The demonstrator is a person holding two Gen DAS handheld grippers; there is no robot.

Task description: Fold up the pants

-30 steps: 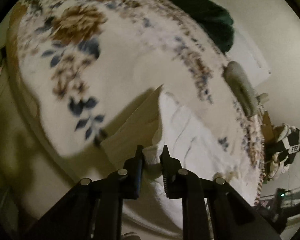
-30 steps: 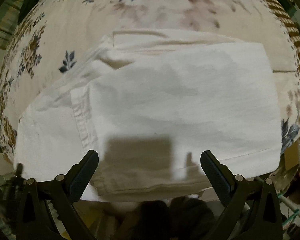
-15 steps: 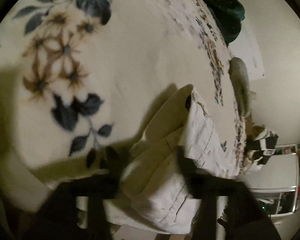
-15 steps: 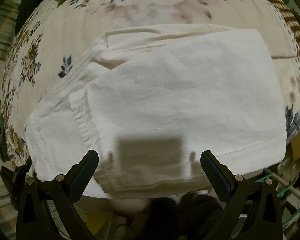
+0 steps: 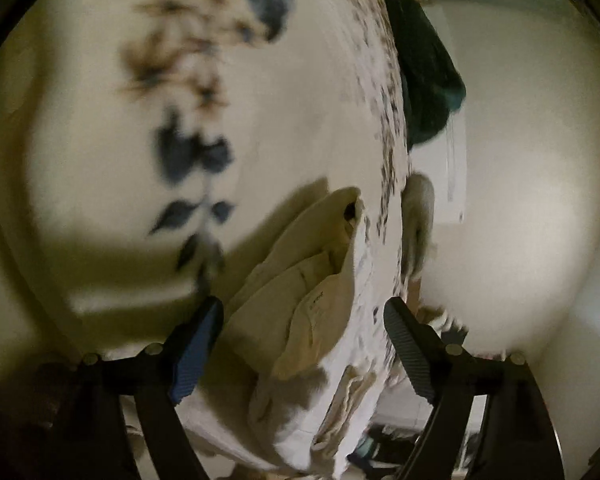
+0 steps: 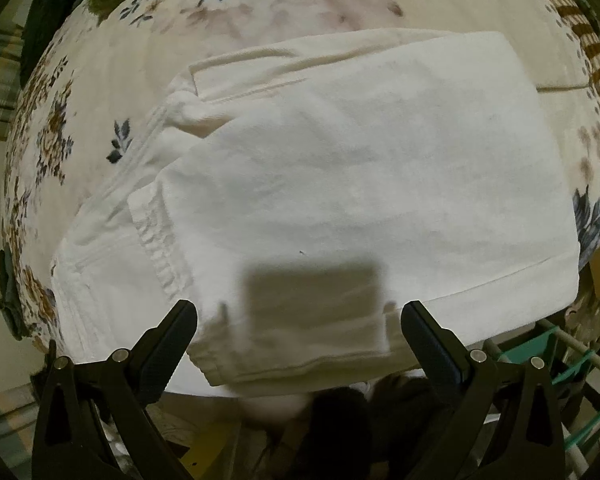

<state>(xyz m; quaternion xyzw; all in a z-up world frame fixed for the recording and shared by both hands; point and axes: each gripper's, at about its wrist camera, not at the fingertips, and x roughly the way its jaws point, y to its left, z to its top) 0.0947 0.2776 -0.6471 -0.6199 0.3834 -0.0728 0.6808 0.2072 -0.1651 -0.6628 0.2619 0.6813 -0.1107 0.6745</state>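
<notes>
White pants [image 6: 340,184] lie folded on the floral blanket [image 6: 260,8], near its front edge. Nearest, the right gripper [image 6: 299,334] hovers released, jaws spread over the hem. The left gripper [image 5: 303,344], also released, flanks the stacked layers' end, probably checking alignment; its view is blurred.

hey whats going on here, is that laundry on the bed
A person with a handheld gripper in each hand is folding white pants on a floral blanket. The pants lie folded into a compact rectangle near the blanket's edge. Both the left gripper and the right gripper are open and hold nothing; the left one faces the layered side of the bundle, the right one hovers over its top.
</notes>
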